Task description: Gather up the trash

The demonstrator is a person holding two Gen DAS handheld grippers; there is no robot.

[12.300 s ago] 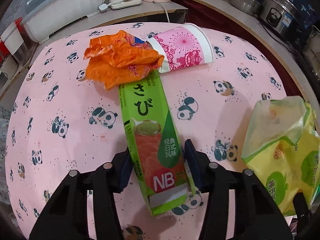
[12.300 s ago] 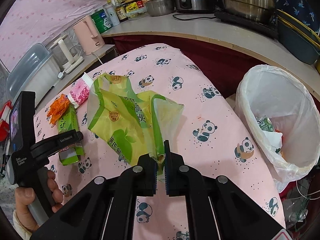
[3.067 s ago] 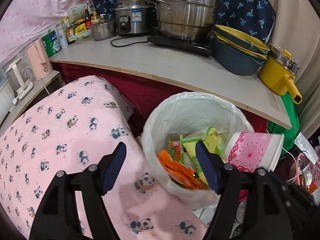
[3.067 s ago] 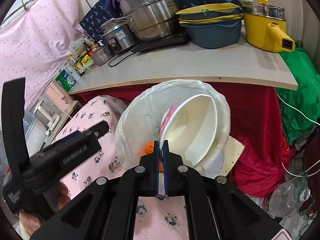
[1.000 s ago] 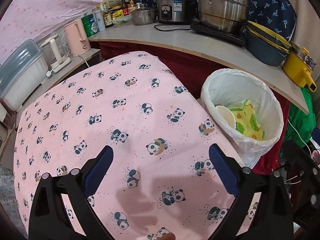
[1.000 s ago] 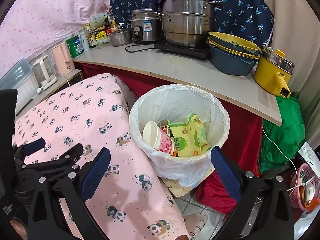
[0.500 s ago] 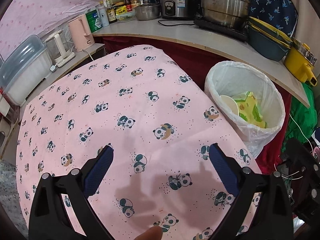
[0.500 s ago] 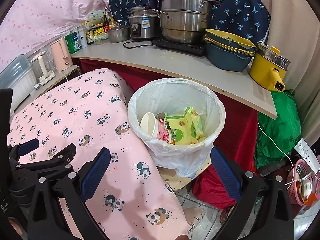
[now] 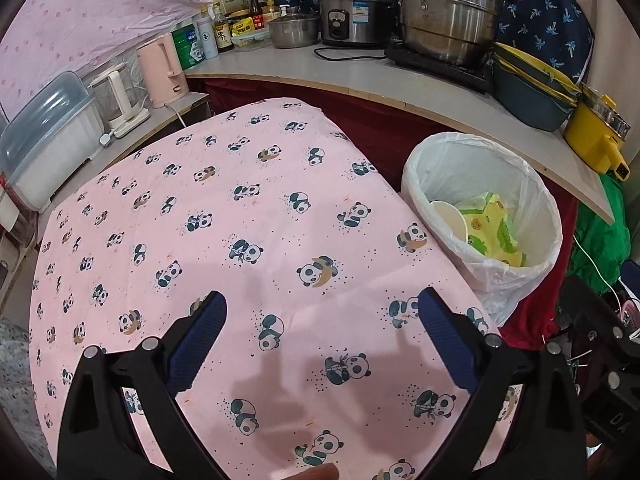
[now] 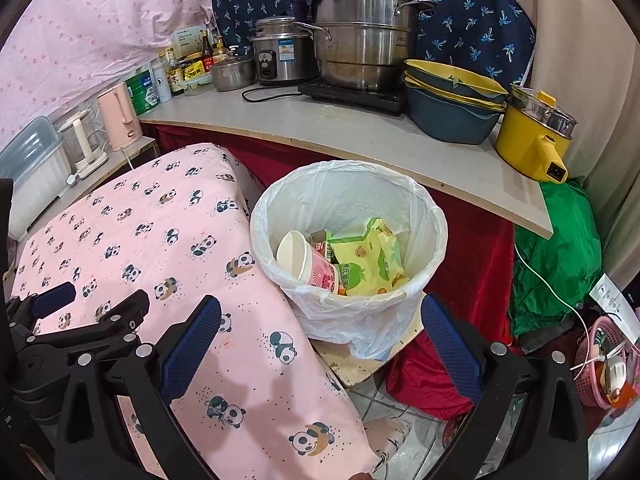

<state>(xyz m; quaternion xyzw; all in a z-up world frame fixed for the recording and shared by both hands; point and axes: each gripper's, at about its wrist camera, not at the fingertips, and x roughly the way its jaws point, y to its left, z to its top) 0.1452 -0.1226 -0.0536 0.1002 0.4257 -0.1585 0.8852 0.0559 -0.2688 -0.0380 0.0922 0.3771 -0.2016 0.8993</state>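
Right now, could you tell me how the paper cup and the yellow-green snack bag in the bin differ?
The paper cup is rigid and round, lying on its side with its white mouth showing; the yellow-green snack bag is flat and crumpled. The cup has a pink print and sits nearer the table; the bag lies beyond it. Both rest in the white-lined bin.

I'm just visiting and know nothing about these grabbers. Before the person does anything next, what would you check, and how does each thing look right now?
1. Left gripper empty: ok, jaws wide apart over the panda tablecloth.
2. Right gripper empty: ok, jaws wide apart with nothing between them.
3. Trash off the table: ok in the part that shows; the near edge is hidden behind the grippers.
4. Paper cup inside the bin: ok, lying on its side against the liner.
5. Yellow-green snack bag inside the bin: ok.
6. Bin liner over the rim: ok where visible.
7. Trash on the floor: cannot tell; the floor is cluttered.
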